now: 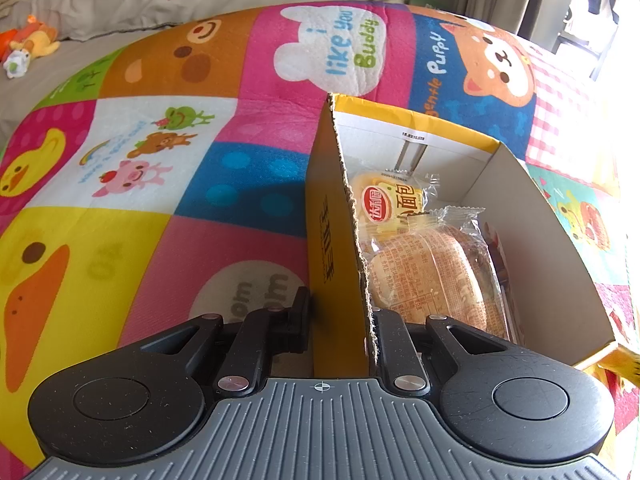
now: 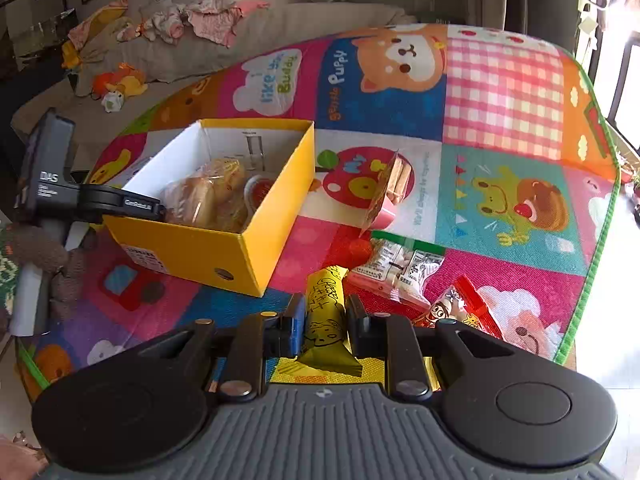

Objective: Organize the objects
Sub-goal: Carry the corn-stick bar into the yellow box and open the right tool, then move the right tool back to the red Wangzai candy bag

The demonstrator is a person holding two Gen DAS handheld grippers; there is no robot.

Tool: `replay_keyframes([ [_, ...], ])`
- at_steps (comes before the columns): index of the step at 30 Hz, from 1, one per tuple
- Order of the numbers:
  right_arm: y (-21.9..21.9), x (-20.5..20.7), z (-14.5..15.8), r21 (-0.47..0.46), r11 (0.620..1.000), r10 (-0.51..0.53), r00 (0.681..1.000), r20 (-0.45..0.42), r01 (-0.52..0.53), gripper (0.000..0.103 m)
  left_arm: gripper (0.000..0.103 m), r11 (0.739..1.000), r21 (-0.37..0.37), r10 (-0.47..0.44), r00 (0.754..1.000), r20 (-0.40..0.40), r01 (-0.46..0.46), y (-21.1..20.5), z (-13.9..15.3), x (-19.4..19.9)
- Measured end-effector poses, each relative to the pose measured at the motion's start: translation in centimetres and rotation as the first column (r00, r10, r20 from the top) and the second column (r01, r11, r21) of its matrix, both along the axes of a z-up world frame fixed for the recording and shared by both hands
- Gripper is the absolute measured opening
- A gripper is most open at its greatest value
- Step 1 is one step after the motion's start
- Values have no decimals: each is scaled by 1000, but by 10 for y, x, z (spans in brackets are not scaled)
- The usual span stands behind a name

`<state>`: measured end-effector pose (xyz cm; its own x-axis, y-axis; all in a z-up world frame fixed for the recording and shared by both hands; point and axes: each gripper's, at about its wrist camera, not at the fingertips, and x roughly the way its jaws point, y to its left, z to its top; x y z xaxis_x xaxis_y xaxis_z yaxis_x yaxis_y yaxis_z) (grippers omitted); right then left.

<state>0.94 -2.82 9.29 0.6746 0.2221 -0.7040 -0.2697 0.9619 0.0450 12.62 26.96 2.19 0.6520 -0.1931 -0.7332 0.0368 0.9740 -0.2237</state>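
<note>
The left gripper (image 1: 338, 322) is clamped on the near side wall of the yellow cardboard box (image 2: 224, 248), one finger outside the wall and one inside. The right gripper (image 2: 325, 322) is closed on a yellow snack packet with black hand-drawn lettering (image 2: 326, 312), pinched between its two pads and tilted away from the camera above the mat.

The colourful patchwork play mat with cartoon animals (image 1: 168, 160) fills most of both views, with a grey-beige sofa (image 1: 132, 4) behind it carrying crumpled pink clothes and small plush toys.

The box stands open on the mat, white inside. In the left wrist view it holds a large clear-wrapped bread bun (image 1: 428, 276) and, behind that, a smaller yellow-labelled bread packet (image 1: 390, 208). The right wrist view also shows a red-lidded cup in its far corner (image 2: 260, 190).

Outside the box, to its right, lie loose snacks: a pink cup of biscuit sticks with a peel-back lid (image 2: 390, 196), a clear packet of white sweets with a green edge (image 2: 400, 268), and a red cartoon-printed packet (image 2: 460, 308) just beside the right gripper.
</note>
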Motion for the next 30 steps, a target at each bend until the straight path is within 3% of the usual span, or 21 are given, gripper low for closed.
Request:
replay_keyframes([
  [10, 1, -51, 54, 75, 997, 19, 989, 145, -30, 21, 16, 1000, 3, -3, 1000, -1, 3, -1, 1, -1],
  [17, 19, -24, 87, 145, 988, 20, 969, 246, -58, 21, 17, 1000, -10, 2, 1000, 5, -2, 0, 0, -1],
  [25, 61, 62, 51, 152, 988, -23, 986, 164, -2, 21, 17, 1000, -14, -2, 1000, 9, 2, 1, 0, -2],
  [30, 77, 92, 20, 118, 991, -80, 985, 152, 62, 21, 17, 1000, -26, -4, 1000, 11, 4, 2, 0, -2],
])
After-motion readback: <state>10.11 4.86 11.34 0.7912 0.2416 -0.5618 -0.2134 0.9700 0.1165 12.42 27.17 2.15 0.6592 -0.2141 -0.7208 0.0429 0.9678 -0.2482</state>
